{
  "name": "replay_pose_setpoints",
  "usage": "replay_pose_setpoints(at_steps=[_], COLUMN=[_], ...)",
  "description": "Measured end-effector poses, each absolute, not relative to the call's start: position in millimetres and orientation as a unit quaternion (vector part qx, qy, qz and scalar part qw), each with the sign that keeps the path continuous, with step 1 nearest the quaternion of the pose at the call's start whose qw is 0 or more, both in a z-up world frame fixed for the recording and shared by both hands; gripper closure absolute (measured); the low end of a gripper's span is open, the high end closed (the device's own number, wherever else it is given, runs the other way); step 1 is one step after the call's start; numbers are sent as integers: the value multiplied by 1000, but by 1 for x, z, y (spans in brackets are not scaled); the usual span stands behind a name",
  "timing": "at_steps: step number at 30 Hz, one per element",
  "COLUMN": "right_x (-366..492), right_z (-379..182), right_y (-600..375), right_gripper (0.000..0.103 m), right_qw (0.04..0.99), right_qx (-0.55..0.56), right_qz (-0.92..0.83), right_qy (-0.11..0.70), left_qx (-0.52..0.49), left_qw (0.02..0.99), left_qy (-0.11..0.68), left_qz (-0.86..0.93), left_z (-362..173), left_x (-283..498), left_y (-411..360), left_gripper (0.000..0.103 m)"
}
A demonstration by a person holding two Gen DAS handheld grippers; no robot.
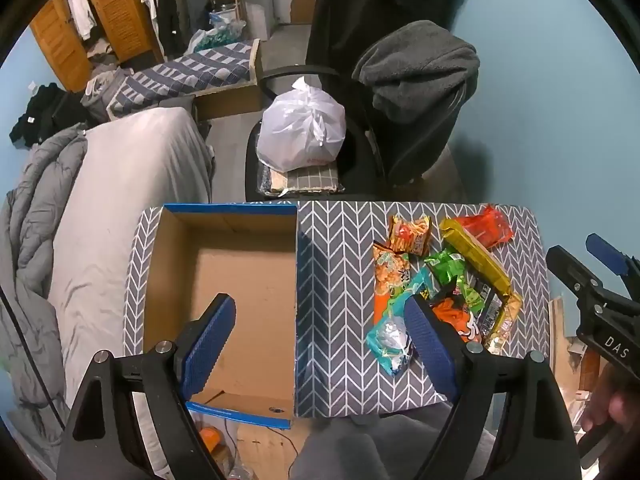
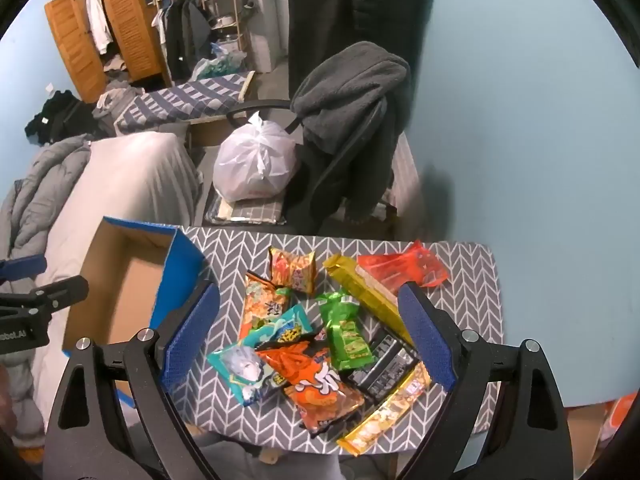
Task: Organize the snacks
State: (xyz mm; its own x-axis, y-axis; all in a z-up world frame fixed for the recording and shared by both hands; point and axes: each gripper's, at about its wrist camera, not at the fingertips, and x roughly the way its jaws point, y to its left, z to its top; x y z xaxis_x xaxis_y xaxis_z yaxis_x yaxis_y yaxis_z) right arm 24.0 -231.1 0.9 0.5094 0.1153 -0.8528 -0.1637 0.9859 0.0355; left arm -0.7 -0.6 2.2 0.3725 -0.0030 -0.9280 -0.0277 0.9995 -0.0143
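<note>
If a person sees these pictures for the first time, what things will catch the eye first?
First, the bright pile of snack packets on the right part of the grey chevron-patterned table. Left of it sits an open cardboard box with blue edges and nothing inside. Both the left hand-held gripper and the right hand-held gripper hang open and hold nothing.

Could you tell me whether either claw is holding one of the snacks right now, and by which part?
Nothing is held. The left claw and right claw are both open, above the snack packets.
</note>
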Motion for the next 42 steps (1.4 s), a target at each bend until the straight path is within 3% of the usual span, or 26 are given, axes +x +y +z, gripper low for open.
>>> replay_pose_setpoints(at_steps=[42], right_x=[29], right_z=[6], right_y=[-241], right_gripper=[14], right_qw=[868], right_qx=[-17], right_qz=[82], right_qy=[490], left_qx=[-35], left_qw=[833], left_qy=[553], left_qz=[-6], left_z=[4], left_x=[-3], left_y=[-20], left_gripper=[16])
